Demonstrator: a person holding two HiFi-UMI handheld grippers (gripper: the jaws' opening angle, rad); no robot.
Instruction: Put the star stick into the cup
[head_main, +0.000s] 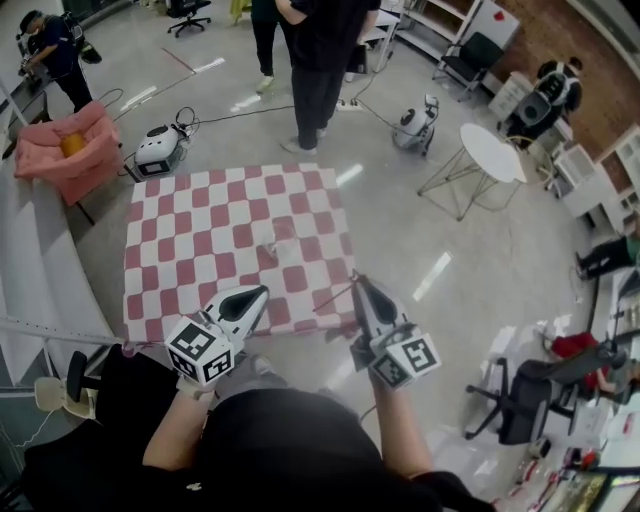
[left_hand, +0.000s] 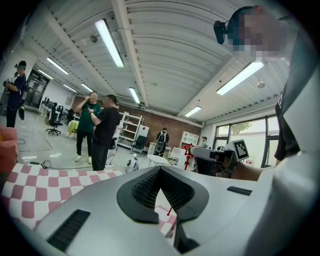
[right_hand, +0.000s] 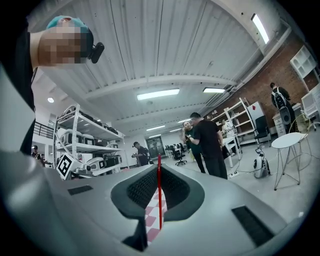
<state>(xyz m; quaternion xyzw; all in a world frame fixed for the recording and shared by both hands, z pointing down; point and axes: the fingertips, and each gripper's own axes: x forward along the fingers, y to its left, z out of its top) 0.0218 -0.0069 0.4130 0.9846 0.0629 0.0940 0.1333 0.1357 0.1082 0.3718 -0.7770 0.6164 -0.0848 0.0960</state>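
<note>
A thin red star stick (head_main: 335, 293) is pinched in my right gripper (head_main: 357, 283), which is shut on it above the near right edge of the red-and-white checked table (head_main: 190, 235). The stick (right_hand: 159, 192) runs straight up between the right gripper's (right_hand: 159, 167) pads. From the left gripper view its red star (left_hand: 189, 149) sits by the right gripper (left_hand: 212, 156) and the stick slants down. A small clear cup (head_main: 272, 248), faint, stands near the cloth's middle. My left gripper (head_main: 256, 296) hovers over the near edge, shut and holding nothing (left_hand: 160, 169).
Two people (head_main: 318, 60) stand just beyond the table's far edge. A pink chair (head_main: 68, 150) is at the left, a round white side table (head_main: 492, 152) at the right. Small machines (head_main: 160, 148) and cables lie on the floor. An office chair (head_main: 520, 395) stands at the near right.
</note>
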